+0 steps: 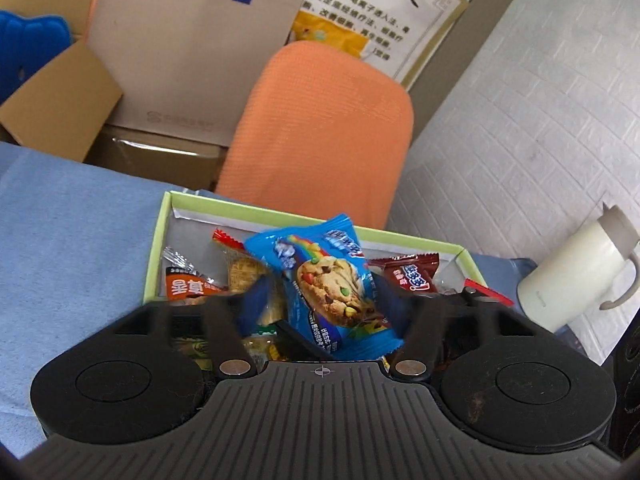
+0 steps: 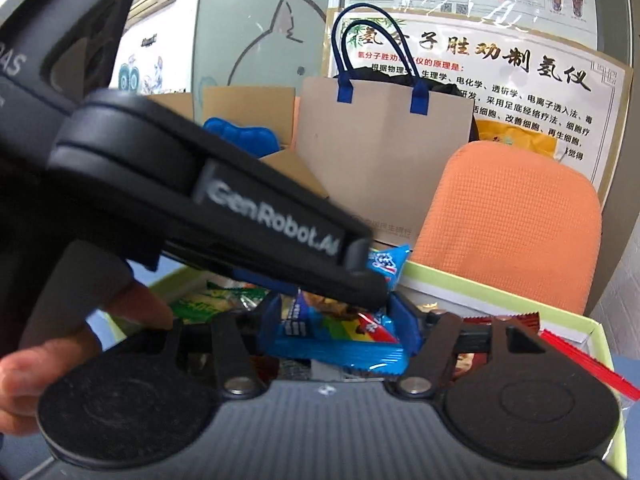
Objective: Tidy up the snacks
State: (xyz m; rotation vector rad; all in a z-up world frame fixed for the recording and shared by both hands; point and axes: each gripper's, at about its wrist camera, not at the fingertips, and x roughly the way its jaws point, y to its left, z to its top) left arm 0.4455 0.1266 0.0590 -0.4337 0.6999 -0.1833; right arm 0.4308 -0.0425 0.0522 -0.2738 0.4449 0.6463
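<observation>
A blue cookie packet (image 1: pixel 326 280) stands tilted between the blue pads of my left gripper (image 1: pixel 320 300), over a green-rimmed snack box (image 1: pixel 158 232) full of wrapped snacks. The same blue packet (image 2: pixel 344 336) lies between the pads of my right gripper (image 2: pixel 340 320), which are closed against it. The left gripper's black body (image 2: pixel 208 204) crosses the right wrist view from the upper left, just above the packet. A brown wrapper (image 1: pixel 408 276), an orange wrapper (image 1: pixel 188 288) and a red-edged wrapper (image 2: pixel 576 360) lie in the box.
The box sits on a blue cloth (image 1: pixel 68 232). An orange chair back (image 1: pixel 320 132) stands behind the box. A paper bag with blue handles (image 1: pixel 188 52) and cardboard boxes (image 1: pixel 60 104) are farther back. A cream jug (image 1: pixel 580 268) stands at the right by the white wall.
</observation>
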